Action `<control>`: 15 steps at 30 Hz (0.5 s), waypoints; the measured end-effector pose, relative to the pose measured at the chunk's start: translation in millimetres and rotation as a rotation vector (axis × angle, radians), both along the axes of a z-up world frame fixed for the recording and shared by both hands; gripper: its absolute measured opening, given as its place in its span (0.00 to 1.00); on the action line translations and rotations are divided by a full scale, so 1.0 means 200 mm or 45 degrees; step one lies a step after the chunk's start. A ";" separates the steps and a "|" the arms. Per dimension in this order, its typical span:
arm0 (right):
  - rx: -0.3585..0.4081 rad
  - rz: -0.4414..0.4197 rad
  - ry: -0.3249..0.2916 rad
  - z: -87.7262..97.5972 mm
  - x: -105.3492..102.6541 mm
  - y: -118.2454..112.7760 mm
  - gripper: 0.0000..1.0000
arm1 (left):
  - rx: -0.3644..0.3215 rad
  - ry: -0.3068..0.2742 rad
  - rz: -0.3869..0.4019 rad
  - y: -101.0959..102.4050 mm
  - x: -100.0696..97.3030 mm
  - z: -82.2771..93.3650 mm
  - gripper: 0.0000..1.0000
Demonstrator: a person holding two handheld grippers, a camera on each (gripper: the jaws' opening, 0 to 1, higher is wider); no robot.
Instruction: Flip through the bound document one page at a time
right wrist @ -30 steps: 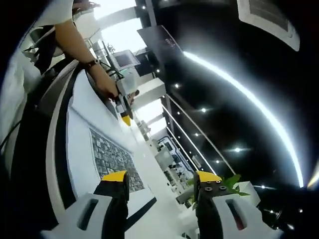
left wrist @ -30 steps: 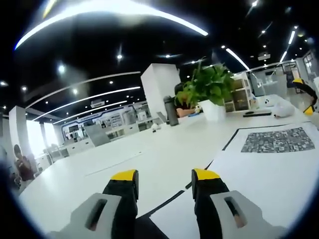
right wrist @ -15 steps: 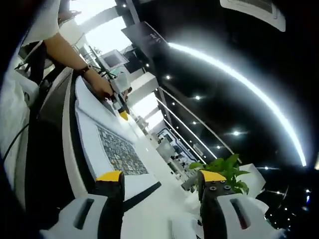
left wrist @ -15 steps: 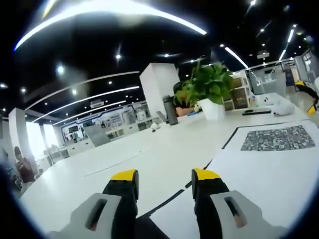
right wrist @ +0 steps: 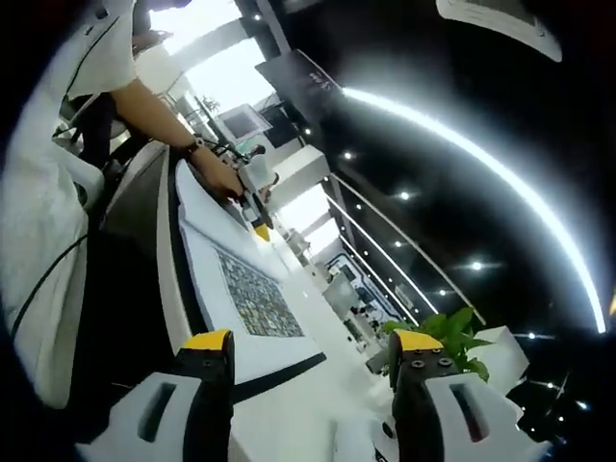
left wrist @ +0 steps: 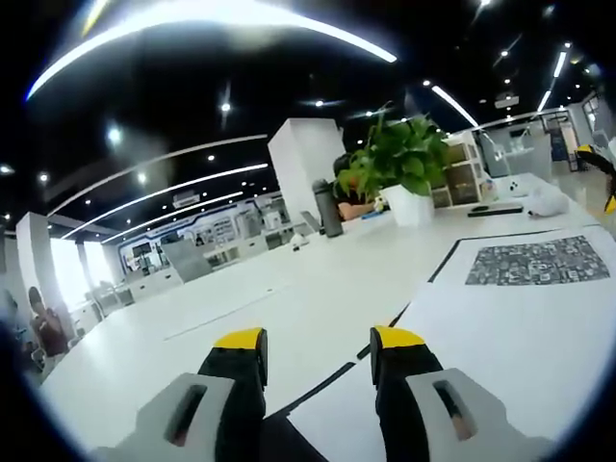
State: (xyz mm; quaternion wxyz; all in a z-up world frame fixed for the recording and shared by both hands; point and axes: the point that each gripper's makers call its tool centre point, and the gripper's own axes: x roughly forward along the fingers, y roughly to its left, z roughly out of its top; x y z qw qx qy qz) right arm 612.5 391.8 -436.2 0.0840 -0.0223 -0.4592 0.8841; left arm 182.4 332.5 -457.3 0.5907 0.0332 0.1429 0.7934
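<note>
Right cam rolled since the earlier frame; left cam barely shifted, so that hand stayed put. Left gripper [left wrist: 318, 339] sat low over the table [left wrist: 241, 298], tongs apart, nothing between them, prob parked near the doc edge. Right gripper [right wrist: 313, 342] also spread and empty, held up and tilted, away from the sheet. Bound document [right wrist: 252, 298] lay flat on the table, patterned page [left wrist: 534, 262] up. No page lifted yet.

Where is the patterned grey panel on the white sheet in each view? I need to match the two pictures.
Left gripper view: the patterned panel lies right of centre, beyond the right jaw.
Right gripper view: the patterned panel sits left of centre, above the left jaw.
Shared landmark: the potted plant.
</note>
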 end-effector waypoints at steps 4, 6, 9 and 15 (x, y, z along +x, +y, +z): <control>0.009 -0.004 -0.027 -0.04 -0.02 0.01 0.68 | -0.002 0.004 -0.004 0.00 0.00 0.00 0.44; 0.001 0.000 -0.041 -0.06 -0.02 0.01 0.68 | -0.002 0.004 -0.004 0.00 0.01 0.00 0.44; -0.003 0.002 -0.054 -0.08 -0.02 0.01 0.67 | -0.004 0.004 -0.004 0.00 0.01 0.00 0.44; -0.040 0.009 -0.033 -0.08 -0.03 0.01 0.66 | -0.009 0.009 -0.004 0.00 0.00 0.00 0.44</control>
